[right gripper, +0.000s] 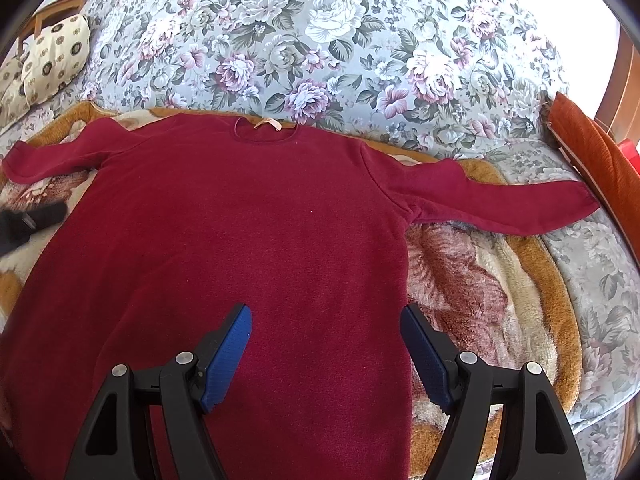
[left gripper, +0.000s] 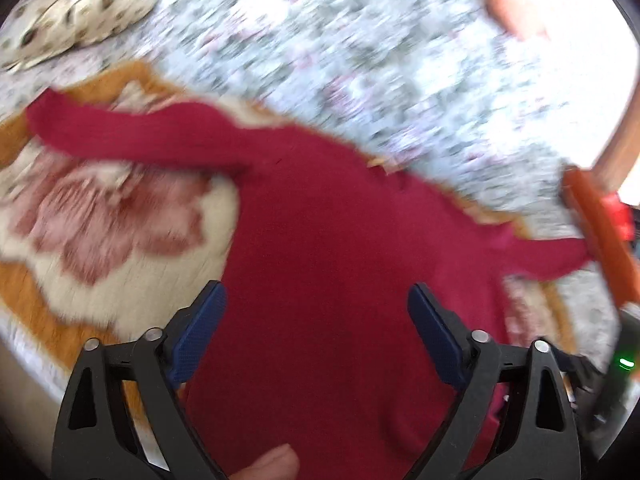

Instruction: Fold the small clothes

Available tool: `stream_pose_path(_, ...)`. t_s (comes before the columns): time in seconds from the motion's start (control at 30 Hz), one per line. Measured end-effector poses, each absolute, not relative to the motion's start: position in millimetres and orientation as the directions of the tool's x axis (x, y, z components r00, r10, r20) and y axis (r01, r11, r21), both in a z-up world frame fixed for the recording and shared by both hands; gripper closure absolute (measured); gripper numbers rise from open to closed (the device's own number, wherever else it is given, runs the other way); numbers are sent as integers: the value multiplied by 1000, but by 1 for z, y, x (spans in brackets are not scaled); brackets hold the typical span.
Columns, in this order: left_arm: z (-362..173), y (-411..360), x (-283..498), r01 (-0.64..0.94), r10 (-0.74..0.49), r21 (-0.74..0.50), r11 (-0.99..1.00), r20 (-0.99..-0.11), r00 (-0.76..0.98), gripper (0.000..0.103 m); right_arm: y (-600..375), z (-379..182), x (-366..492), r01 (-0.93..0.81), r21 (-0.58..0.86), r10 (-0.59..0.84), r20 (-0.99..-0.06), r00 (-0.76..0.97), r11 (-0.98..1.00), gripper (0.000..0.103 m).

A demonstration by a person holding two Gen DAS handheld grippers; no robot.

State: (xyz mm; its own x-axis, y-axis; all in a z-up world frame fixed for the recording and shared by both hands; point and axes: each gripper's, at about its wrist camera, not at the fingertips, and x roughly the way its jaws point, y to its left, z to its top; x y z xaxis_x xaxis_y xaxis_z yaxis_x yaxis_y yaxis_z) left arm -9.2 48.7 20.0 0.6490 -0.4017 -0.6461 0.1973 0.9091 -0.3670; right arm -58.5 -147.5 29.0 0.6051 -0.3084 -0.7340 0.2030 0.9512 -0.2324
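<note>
Left tool (left gripper: 316,300) and right tool (right gripper: 326,322) are held forward, jaws spread wide, nothing gripped.

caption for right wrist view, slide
Open right gripper above a dark red sweater spread flat, sleeves out, on a blanket.

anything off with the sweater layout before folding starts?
Nothing stands out. The red sweater lies flat on the plush blanket, neckline away from the grippers, both sleeves spread sideways. The left gripper and right gripper are open above it, holding nothing. The left wrist view is motion-blurred.
</note>
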Motion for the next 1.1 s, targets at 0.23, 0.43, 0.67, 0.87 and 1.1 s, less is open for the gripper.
stream_pose_path(0.23, 46, 115, 22, 163, -362, -344, 925, -660, 658, 0, -148, 29, -60, 198, -213, -290, -736, 612, 957, 29)
stream_pose_path(0.43, 24, 235, 86, -64, -287, -399, 915, -755, 590, 0, -149, 29, -60, 198, -208, -287, -733, 617, 958, 29)
stream_pose_path(0.67, -1, 336, 140, -224, -244, -422, 878, -799, 549, 1, -149, 29, -59, 198, -207, -286, -733, 617, 958, 29)
stream_pose_path(0.87, -29, 380, 174, -276, -364, -598, 752, -726, 584, 1, -146, 29, -57, 196, -227, -300, -730, 614, 954, 29)
stream_pose_path(1.1, -36, 404, 190, -315, -373, -748, 584, -593, 714, 1, -143, 28, -52, 185, -272, -328, -725, 606, 944, 29)
